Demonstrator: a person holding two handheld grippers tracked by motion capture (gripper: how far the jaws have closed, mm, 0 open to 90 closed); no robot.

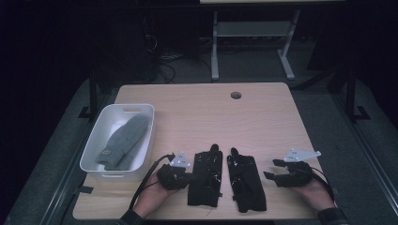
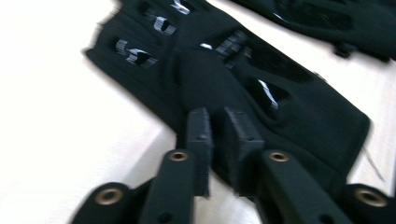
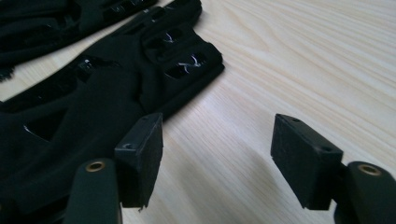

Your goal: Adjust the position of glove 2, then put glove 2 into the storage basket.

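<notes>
Two black gloves are laid side by side near the front edge of the wooden table (image 1: 263,117), about midway along it, fingers pointing toward the far edge. The left glove (image 1: 205,177) and the right glove (image 1: 245,183) lie just apart, with a narrow strip of bare wood between them.

The left gripper (image 1: 185,177) is held at the left glove's outer edge. In the left gripper view its pads (image 2: 201,128) are seen nearly pressed together, with only a narrow slit between them, directly over the black fabric of the left glove (image 2: 243,88); whether any cloth is pinched between them cannot be told.

The right gripper (image 1: 272,168) is held near the front right corner, just beside the right glove's outer edge. In the right gripper view its jaws are spread wide over bare wood, nothing being caught between them; one pad (image 3: 140,149) is seen at the edge of the right glove (image 3: 93,107), though contact cannot be confirmed.

A white plastic bin (image 1: 94,154) is set along the table's left edge, and a grey knitted item (image 1: 123,140) is laid lengthwise inside it. A round cable hole (image 1: 236,95) is cut near the far edge.
</notes>
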